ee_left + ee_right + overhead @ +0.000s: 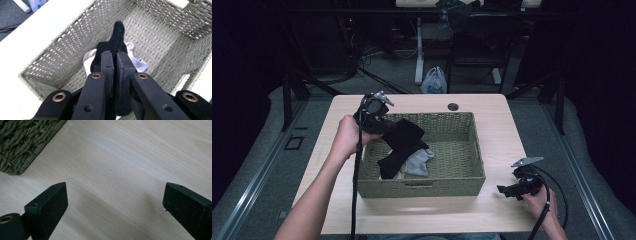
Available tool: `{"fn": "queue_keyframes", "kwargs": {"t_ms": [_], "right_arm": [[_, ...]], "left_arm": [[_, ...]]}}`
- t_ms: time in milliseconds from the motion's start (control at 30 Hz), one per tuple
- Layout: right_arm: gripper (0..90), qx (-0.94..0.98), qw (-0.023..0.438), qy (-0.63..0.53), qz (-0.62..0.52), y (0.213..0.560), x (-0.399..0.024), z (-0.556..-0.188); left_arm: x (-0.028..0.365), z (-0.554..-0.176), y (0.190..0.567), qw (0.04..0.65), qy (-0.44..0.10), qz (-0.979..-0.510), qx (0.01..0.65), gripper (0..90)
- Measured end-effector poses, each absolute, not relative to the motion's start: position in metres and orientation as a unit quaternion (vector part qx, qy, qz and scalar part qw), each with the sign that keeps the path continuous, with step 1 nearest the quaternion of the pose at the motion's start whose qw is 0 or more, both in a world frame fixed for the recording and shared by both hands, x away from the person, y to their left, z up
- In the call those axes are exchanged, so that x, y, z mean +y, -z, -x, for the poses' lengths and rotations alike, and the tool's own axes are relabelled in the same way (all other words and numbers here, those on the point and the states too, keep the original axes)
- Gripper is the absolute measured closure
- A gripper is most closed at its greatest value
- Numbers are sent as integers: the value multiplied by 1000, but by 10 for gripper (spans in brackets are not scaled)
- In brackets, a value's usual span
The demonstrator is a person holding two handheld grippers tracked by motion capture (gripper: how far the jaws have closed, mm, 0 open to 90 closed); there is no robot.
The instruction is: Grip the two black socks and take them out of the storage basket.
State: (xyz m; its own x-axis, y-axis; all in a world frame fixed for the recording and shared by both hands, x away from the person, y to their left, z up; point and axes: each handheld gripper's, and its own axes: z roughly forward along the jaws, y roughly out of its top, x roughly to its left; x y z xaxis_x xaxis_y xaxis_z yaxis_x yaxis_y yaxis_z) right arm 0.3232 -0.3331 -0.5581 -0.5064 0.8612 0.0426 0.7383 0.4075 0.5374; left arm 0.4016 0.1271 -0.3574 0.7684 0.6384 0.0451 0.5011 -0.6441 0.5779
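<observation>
A green woven basket (472, 150) stands in the middle of the light wood table (497, 125). My left gripper (388, 127) hangs over the basket's left part, shut on a black sock (402, 142) that droops from it into the basket. In the left gripper view the black sock (117, 32) is pinched between the two pads of my left gripper (113, 58). Beneath it lie a grey sock (421, 161) and something white (87, 56). My right gripper (507, 190) rests low on the table to the right of the basket's front corner. Its jaws stand wide apart, with only bare wood between them in the right gripper view (115, 200).
The basket's corner (20, 145) lies close to my right gripper. A round cable hole (453, 106) sits near the table's far edge. Beyond the table are chair legs, cables and a white bag (434, 81) on the floor.
</observation>
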Motion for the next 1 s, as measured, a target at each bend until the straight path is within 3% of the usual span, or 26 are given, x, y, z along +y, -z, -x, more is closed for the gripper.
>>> {"fn": "queue_keyframes", "kwargs": {"t_ms": [1000], "right_arm": [[55, 830, 119, -253, -482, 558, -333, -323]], "left_arm": [[154, -402, 323, 282, -161, -882, 341, 847]]}}
